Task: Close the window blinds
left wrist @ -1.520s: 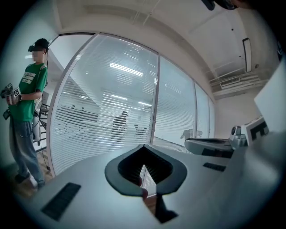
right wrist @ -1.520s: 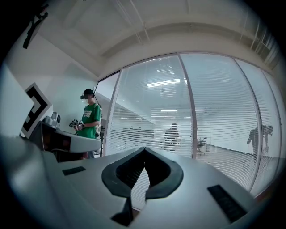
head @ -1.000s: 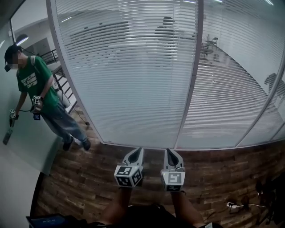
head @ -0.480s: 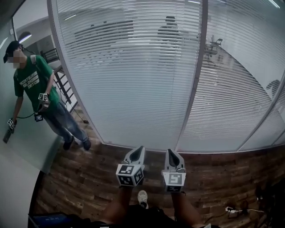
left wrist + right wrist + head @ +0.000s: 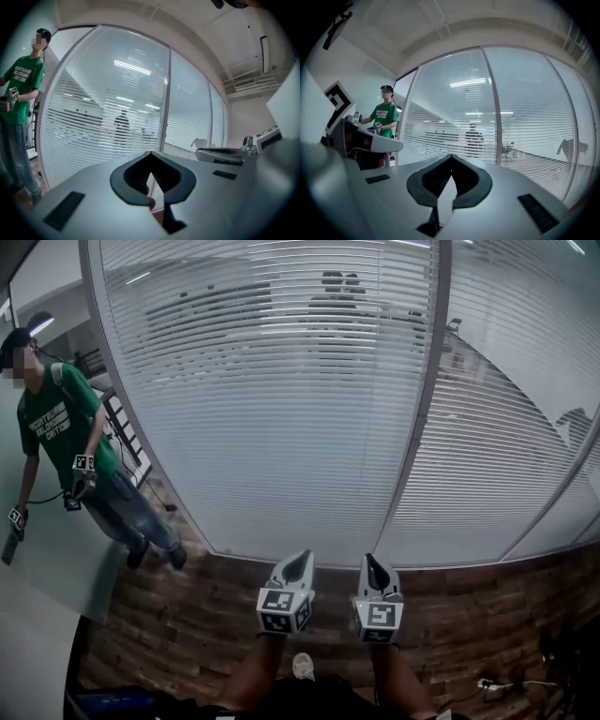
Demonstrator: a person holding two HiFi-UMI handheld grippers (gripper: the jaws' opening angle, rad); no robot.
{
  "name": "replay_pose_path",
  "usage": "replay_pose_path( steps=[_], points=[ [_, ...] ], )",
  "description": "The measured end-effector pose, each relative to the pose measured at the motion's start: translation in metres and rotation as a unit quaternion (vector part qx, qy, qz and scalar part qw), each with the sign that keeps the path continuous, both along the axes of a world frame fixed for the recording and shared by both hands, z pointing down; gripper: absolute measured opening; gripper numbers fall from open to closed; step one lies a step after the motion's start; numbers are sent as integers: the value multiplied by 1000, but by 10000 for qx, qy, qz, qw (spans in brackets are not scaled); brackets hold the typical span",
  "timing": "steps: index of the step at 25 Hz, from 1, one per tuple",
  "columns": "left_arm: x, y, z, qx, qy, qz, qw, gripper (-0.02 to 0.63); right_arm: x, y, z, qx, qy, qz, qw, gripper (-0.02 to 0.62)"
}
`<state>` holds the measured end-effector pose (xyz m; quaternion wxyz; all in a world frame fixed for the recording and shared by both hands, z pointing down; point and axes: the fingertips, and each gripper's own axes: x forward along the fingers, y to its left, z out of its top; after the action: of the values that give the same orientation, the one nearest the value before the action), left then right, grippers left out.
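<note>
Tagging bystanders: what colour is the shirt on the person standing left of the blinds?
Green short-sleeved T-shirt with pale lettering, clearest in the head view.

R gripper (image 5: 450, 156) jaws together, facing window blinds (image 5: 454, 105); person (image 5: 383, 117) at left.

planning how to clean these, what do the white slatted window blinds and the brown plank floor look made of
White horizontal slat blinds: thin, stiff, evenly spaced slats with a dull sheen, probably painted aluminium or plastic; unclear which.
Brown plank floor: wood or wood-look laminate, matte, shown by staggered boards with varied grain.
</note>
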<state>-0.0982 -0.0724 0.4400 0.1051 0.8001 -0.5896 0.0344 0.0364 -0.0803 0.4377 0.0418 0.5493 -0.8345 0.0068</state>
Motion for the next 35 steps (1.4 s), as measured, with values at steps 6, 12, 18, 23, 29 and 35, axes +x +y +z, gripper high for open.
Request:
replay_pose_path(
  steps=[6, 12, 18, 23, 29, 35],
  points=[
    [-26, -13, 25, 22, 184, 185, 9997, -6, -29, -14, 20, 34, 141, 112, 9998, 3],
    [-46, -39, 28, 23, 122, 241, 9996, -7, -41, -45, 27, 5, 171, 305, 9994, 3],
    [-64, -64, 27, 7, -12, 374, 9993, -6, -62, -68, 23, 31, 196, 406, 9990, 3],
    [-50, -89, 52, 179, -379, 388, 9984, -6, -43, -82, 48, -53, 207, 527, 9984, 3],
    [-18, -110, 83, 147, -812, 538, 9951, -6, -38, -107, 79, 120, 256, 374, 9989, 3],
    [-10, -153, 98, 234, -732, 495, 9958, -6, -16, -144, 85, 141, 223, 550, 9981, 3]
  ],
)
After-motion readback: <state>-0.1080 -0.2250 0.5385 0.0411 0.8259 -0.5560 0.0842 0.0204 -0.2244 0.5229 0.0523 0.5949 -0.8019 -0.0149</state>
